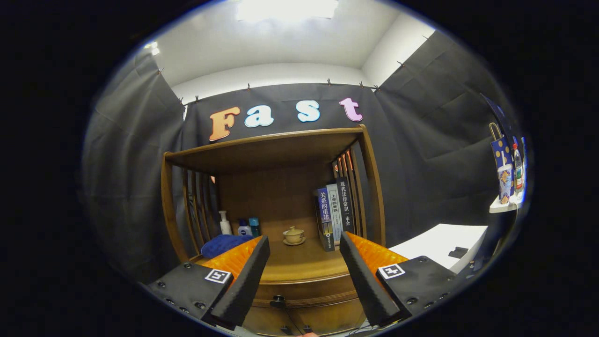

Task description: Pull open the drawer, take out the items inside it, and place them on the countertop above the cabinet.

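While the gripper hangs released, its two fingers spread wide and touching nothing, the closed wooden drawer with its small dark knob sits between and just below them. Beyond lies the wooden countertop, carrying a cream lidded teacup on a saucer, upright books, small bottles and a folded blue cloth.

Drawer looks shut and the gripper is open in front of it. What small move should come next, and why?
Probably lower the gripper and ease it forward so the open fingers straddle the knob on the drawer. The knob sits low between the fingers, nearer the left one, and nothing is gripped. The drawer front lies flush under the countertop, so it must be pulled before anything comes out.
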`<state>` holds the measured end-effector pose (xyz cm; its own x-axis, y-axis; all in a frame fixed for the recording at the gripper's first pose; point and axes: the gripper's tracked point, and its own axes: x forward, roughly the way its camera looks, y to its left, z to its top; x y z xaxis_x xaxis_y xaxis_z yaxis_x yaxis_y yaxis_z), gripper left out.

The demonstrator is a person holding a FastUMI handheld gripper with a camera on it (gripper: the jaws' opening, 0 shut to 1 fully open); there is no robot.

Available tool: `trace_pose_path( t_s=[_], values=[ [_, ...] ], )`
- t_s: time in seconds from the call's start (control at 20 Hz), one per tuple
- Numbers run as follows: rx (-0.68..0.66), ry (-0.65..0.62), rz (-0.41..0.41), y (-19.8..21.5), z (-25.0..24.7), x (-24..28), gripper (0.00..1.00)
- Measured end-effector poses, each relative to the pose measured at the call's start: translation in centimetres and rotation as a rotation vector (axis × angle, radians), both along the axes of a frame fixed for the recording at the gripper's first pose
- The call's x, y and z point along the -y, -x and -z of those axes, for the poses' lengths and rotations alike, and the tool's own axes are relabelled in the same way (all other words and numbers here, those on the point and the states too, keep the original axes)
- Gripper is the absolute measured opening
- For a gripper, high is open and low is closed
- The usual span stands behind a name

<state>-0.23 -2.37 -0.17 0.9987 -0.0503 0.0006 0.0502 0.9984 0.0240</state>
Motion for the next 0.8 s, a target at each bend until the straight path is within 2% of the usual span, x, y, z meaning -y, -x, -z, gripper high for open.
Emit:
trace_pose_path(
  t_s=[0.35,0.8],
  values=[
    [-0.006,-0.001,-0.012,-0.2,0.3,-0.6,0.98],
    [-0.051,-0.031,-0.097,-1.8,4.2,-4.1,0.98]
  ],
)
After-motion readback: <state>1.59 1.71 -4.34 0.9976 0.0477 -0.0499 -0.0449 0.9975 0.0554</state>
